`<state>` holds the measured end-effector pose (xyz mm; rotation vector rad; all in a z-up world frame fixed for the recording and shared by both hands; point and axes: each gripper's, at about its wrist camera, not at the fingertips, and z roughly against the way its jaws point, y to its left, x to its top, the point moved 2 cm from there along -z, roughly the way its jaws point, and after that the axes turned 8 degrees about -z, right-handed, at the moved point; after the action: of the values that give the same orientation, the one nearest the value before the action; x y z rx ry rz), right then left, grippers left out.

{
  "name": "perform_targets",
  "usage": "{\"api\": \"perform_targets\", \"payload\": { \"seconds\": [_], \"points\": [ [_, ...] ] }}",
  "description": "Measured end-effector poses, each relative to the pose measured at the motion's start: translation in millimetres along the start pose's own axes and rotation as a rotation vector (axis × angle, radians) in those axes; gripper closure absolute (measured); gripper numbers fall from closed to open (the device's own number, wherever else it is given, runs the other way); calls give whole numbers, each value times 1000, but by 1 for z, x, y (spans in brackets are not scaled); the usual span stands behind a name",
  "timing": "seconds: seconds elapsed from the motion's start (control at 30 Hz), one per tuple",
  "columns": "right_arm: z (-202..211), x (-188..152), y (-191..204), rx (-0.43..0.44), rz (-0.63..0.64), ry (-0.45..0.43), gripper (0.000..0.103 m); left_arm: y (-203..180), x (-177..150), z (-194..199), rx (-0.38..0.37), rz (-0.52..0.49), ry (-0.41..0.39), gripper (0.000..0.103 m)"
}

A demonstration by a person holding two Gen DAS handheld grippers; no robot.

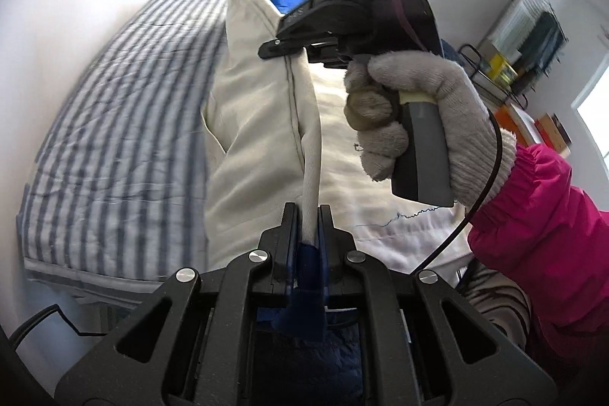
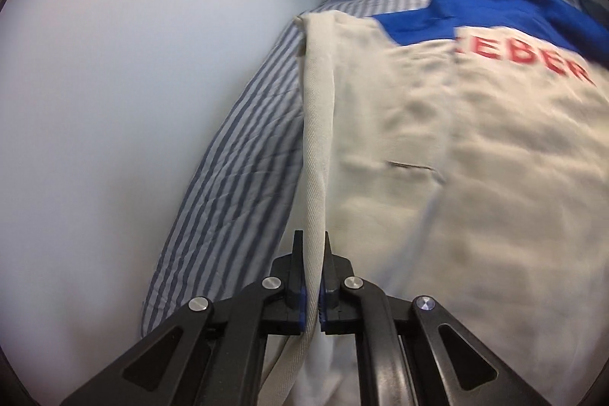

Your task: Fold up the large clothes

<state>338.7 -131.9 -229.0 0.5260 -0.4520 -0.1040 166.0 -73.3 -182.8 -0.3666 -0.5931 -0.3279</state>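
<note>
Both grippers lifted one edge of the jacket; fold barely begun.

The left gripper (image 1: 309, 215) was clamped on the cream hem band of the jacket (image 1: 259, 124); farther ahead along that edge, the right gripper (image 2: 314, 246) pinched it too. Beyond, the jacket's body lay spread on the striped bedsheet (image 1: 114, 124), blue yoke (image 2: 495, 10) farthest, no completed fold visible.

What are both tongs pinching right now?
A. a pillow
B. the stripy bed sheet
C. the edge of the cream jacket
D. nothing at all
C: the left tongs and right tongs are each shut on the jacket edge, above the stripy sheet.
</note>
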Motion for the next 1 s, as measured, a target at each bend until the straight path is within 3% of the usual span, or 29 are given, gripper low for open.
{"api": "perform_targets", "payload": {
  "seconds": [0.27,0.4,0.63,0.7,0.77,0.83,1.0],
  "points": [
    [24,-14,-68,-2,-117,-31,102,-37,3,-25,-64,-35,50,95],
    [20,-20,-95,-49,-150,-9,102,-38,3,-32,-151,-46,94,95],
    [13,-20,-112,-92,-116,25,97,-35,2,-5,-243,-64,60,95],
    [19,-22,-108,-100,-80,35,83,-24,4,12,-237,-55,23,95],
    [31,-21,-104,-110,-40,16,71,-9,6,22,-177,-45,-11,95],
    [42,-19,-102,-129,-12,-7,70,5,12,20,-122,-25,-22,95],
    [71,2,-97,-122,44,-83,70,23,29,-11,-68,4,13,95]
  ]
}}
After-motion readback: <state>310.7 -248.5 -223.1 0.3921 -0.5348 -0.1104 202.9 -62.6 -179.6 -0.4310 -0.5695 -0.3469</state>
